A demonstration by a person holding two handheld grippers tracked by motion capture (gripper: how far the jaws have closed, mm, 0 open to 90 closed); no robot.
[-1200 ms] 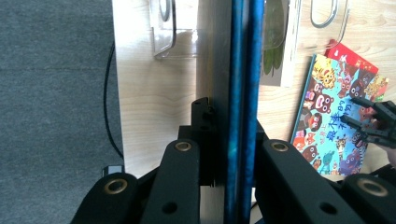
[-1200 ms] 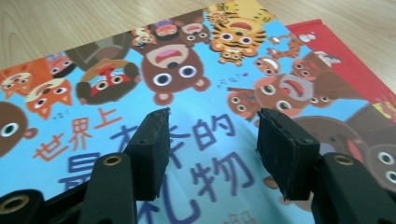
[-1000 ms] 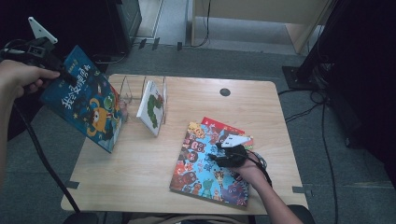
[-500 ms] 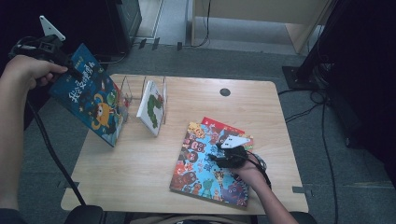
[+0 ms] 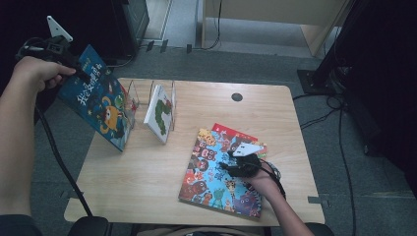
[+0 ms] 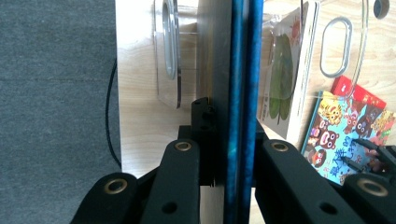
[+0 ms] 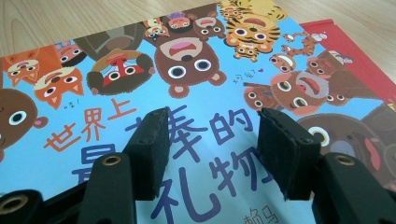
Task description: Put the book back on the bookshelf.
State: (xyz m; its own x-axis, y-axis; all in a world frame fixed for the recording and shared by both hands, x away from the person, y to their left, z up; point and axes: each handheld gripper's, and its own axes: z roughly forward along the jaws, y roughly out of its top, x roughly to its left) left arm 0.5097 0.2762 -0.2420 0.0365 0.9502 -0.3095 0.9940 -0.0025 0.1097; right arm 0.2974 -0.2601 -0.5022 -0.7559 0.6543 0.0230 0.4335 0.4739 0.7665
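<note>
Blue picture book (image 5: 98, 110), thin, stiff, light, slick-covered: we pinch its top edge tight in the left gripper (image 5: 81, 73), upper left of frame, lower corner by the clear rack (image 5: 152, 93); right gripper (image 7: 210, 154) gapes, empty.

Clear acrylic book rack (image 5: 147, 96) upper left of tabletop w/ white book (image 5: 160, 113) upright inside; red book (image 5: 231, 132) centre-right; cable hole (image 5: 237, 97) top centre.

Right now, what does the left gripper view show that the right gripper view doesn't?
Left gripper view: the left gripper shut on the blue book seen edge-on, and the clear rack holding a white book. Right gripper view: the open right gripper over the title lettering. Both: the animal book, the red book under it, and the table.
</note>
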